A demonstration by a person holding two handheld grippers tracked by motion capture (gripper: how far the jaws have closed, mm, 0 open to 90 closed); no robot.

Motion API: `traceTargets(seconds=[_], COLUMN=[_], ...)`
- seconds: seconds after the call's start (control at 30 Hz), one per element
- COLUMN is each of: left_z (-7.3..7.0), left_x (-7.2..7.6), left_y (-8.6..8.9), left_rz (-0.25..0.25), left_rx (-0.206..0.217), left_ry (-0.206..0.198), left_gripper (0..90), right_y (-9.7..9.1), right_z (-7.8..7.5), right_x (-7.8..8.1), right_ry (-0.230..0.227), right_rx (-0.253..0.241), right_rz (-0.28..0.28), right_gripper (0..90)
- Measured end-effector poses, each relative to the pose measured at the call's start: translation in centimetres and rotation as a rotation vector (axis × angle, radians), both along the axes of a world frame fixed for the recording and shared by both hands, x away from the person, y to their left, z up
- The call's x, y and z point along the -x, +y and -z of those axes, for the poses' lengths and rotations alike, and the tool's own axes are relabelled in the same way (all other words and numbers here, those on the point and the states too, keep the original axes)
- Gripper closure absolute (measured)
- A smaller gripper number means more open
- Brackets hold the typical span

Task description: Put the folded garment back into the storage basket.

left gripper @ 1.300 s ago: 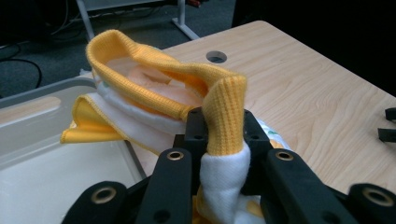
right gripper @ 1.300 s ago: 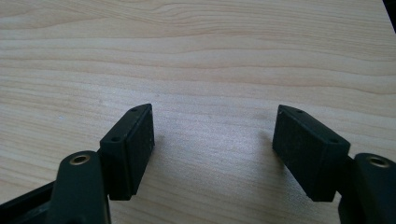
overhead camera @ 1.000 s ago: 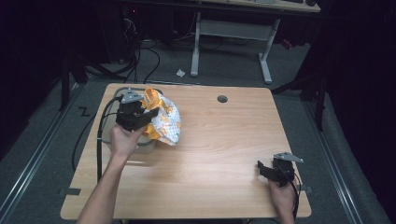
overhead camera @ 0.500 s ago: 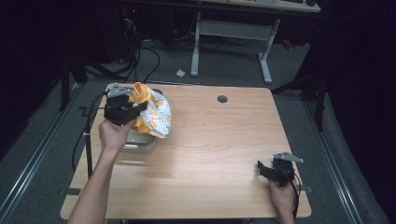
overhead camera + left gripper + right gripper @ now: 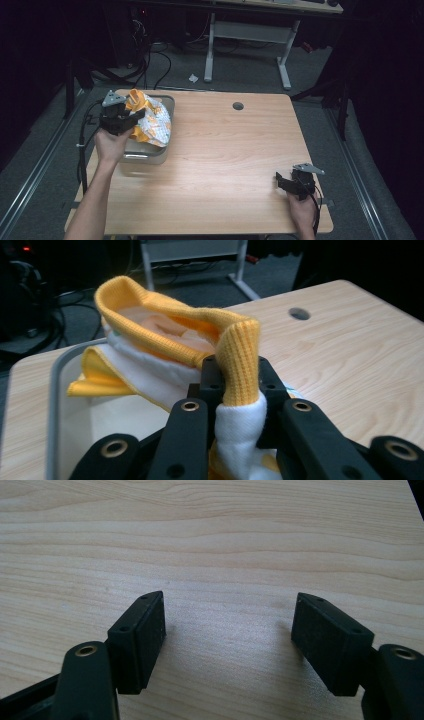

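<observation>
The left gripper has its jaws closed tight on a bunched fold of the cloth, a yellow and white piece with an orange-yellow knitted edge. In the left gripper view the two black jaws pinch the white part of the cloth between them, and the yellow ribbed band loops up and over the top of the pads, which are mostly covered by the fabric. From the grip the cloth spreads away from the jaws, its hem arching up and its loose end drooping down.

Seen from the high view, the gripper is held above the grey tray at the far left corner of the wooden table. The cloth hangs from the jaws over the tray, its lower part draping across the tray's right side and onto its rim. In the left gripper view the pale inside of the tray lies beneath and to the left of the cloth; whether the cloth's lowest fold rests on the tray floor cannot be told.

The right gripper sits low over the near right part of the table, well apart from the cloth and tray. Its jaws stand wide apart with nothing between them; in the right gripper view bare wood grain shows between the two pads
</observation>
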State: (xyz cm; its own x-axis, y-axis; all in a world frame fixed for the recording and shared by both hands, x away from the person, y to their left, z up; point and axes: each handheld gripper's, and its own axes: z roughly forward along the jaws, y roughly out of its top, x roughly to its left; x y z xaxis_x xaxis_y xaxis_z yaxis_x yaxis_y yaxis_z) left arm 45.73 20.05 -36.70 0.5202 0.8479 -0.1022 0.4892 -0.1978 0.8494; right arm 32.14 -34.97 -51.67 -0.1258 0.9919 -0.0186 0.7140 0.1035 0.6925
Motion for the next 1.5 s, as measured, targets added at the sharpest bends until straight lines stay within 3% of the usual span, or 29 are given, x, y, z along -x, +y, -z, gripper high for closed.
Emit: traceTargets(seconds=[0.17, 0.23, 0.57, 0.97, 1.23, 1.4, 1.5], left_z=[1.2, 2.0, 5.8, 7.6, 7.9, 8.4, 8.8], left_x=[-0.4, -0.5, -1.5, -2.7, -3.1, -3.3, -3.5], left_y=[0.4, 0.4, 1.4, 2.0, 1.9, 1.5, 1.4], left_rz=[-0.005, -0.005, -0.061, -0.060, -0.079, -0.087, -0.104], left_rx=[0.010, -0.010, 0.032, 0.009, -0.029, -0.080, -0.081], left_ry=[0.015, 0.027, 0.076, 0.144, 0.177, 0.200, 0.226], left_gripper=[79.2, 79.2, 79.3, 78.8, 78.2, 77.9, 76.7], right_y=[0.0, 0.0, 0.0, 0.0, 0.0, 0.0, 0.0], right_z=[0.0, 0.0, 0.0, 0.0, 0.0, 0.0, 0.0], right_x=[0.0, 0.0, 0.0, 0.0, 0.0, 0.0, 0.0], right_ry=[0.001, 0.002, 0.002, 0.000, 0.000, 0.001, 0.000], right_rx=[0.001, 0.001, 0.001, 0.000, 0.000, -0.001, -0.001], right_rz=[0.000, 0.002, 0.000, 0.000, -0.005, -0.003, -0.004], right_gripper=[30.2, 30.1, 30.2, 30.3, 30.4, 30.3, 30.3])
